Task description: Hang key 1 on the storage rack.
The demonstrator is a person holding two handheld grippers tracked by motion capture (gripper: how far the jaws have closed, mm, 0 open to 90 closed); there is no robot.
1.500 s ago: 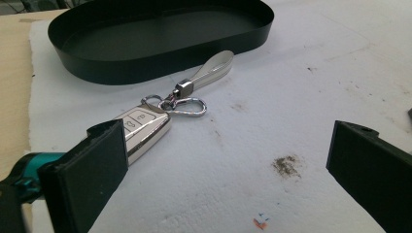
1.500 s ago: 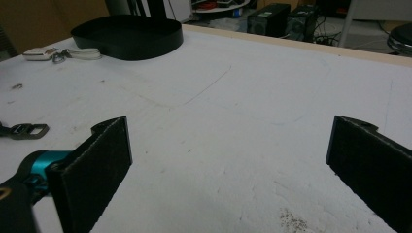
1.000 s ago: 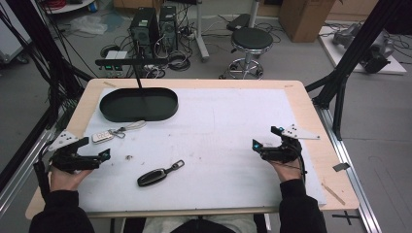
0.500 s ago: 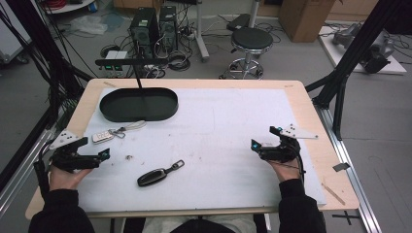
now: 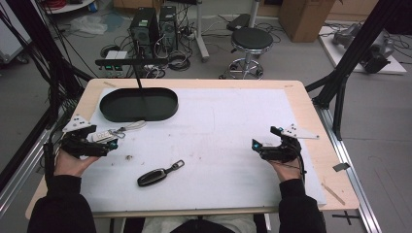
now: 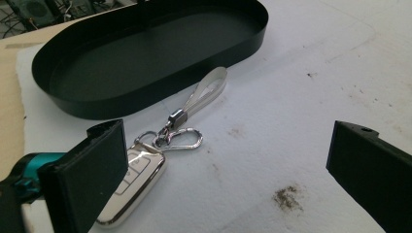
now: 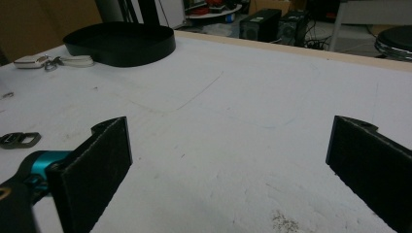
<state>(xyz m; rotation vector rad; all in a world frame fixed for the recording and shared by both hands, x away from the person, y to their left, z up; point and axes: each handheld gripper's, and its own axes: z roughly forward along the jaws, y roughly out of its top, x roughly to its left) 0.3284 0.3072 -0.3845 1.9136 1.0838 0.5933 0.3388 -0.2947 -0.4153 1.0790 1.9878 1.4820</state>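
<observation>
- The white key fob (image 6: pixel 130 187) near the left gripper (image 6: pixel 223 179) looked glossy, with a polished chrome rim.
- Its carabiner clip (image 6: pixel 177 139) was shiny metal; the pale strap (image 6: pixel 204 95) looked like smooth leather or plastic.
- The oval tray (image 6: pixel 145 58) was matt black.
- The white table cover (image 5: pixel 228 145) looked rough, scuffed and stained, over a pale wooden table edge (image 5: pixel 320 121).
- The black key fob (image 5: pixel 151 177) was glossy.
- The gripper pads looked matt, grainy black.

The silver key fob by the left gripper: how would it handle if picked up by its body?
The silver key fob has a glossy shell, so it may slip between the jaws. Its grey strap loop hangs off a clip, so it would probably dangle and swing. It looks small, likely light.
</observation>
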